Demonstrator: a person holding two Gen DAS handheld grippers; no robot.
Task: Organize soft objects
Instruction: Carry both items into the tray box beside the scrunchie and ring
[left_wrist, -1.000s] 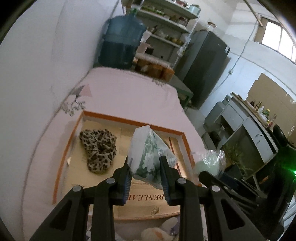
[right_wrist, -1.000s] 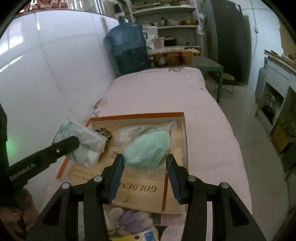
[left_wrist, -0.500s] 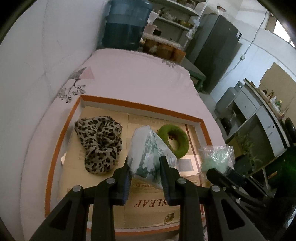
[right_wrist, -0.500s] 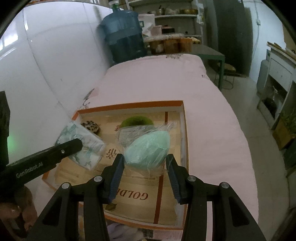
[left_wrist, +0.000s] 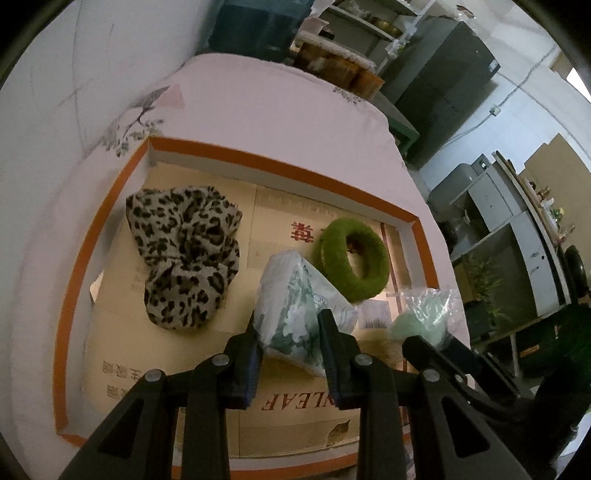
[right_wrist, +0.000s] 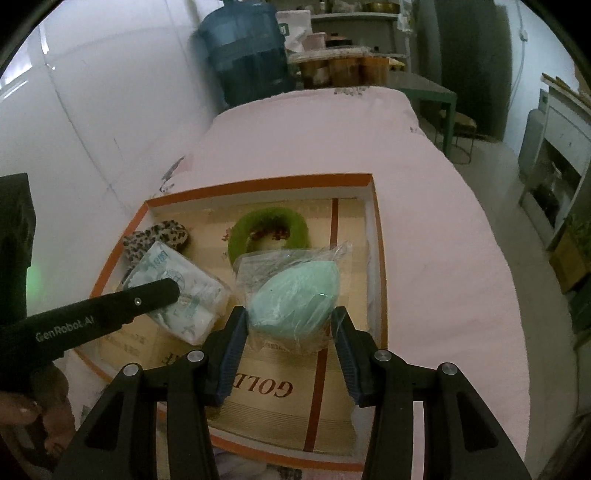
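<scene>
My left gripper (left_wrist: 290, 343) is shut on a white tissue pack with green print (left_wrist: 299, 306), held above the orange-rimmed cardboard tray (left_wrist: 280, 173). It also shows in the right wrist view (right_wrist: 177, 291). My right gripper (right_wrist: 288, 339) is shut on a mint-green sponge in a clear bag (right_wrist: 295, 295), over the tray's right part (right_wrist: 380, 258). In the tray lie a leopard-print scrunchie (left_wrist: 184, 254) at the left and a green fuzzy ring (left_wrist: 351, 258) at the back right.
The tray sits on a pink-covered table (right_wrist: 332, 136) against a white wall (right_wrist: 92, 110). A blue water jug (right_wrist: 243, 51), shelves and a dark cabinet (left_wrist: 443, 81) stand beyond the table's far end. The floor drops off at the right.
Both grippers have moved forward and lower over the tray with their loads still held. The green ring has come into view.
</scene>
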